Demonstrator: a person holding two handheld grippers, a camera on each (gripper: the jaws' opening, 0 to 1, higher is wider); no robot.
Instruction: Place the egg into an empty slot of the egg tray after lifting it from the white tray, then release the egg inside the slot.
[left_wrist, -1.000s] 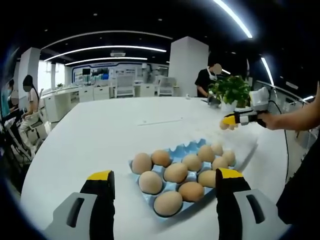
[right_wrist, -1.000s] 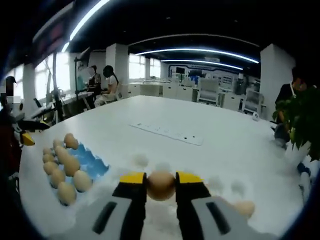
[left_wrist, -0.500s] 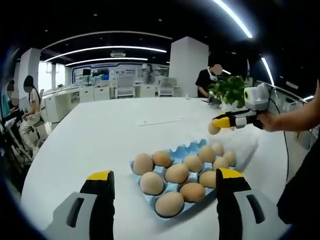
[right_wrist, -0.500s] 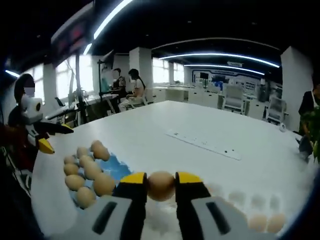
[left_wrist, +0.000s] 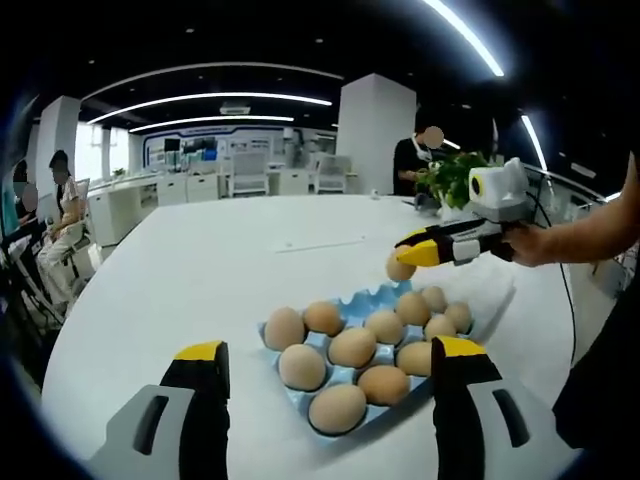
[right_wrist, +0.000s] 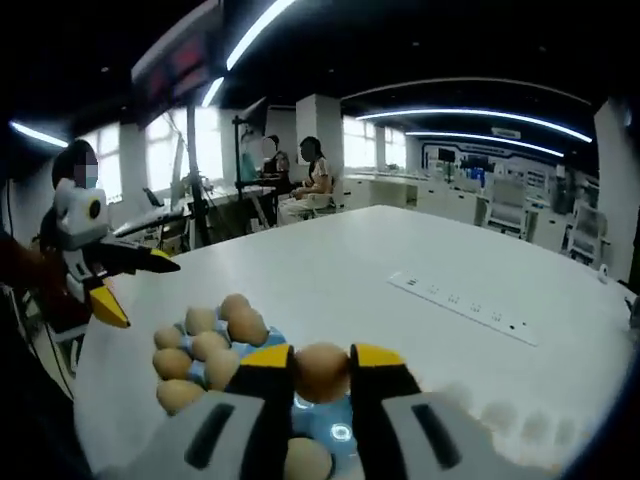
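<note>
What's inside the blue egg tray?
The blue egg tray holds brown eggs in most slots, about ten of them. One more egg, pinched in the right gripper, hangs above its far end. The slots under the eggs are covered.

Right gripper (right_wrist: 322, 372): jaws clamped on egg (right_wrist: 322, 370), lower centre of right gripper view. Left gripper (left_wrist: 328, 362): jaws wide apart, nothing between, bottom of left gripper view.

egg tray (right_wrist: 325, 425) partly behind jaws, white tray (left_wrist: 492, 290) blurred
</note>
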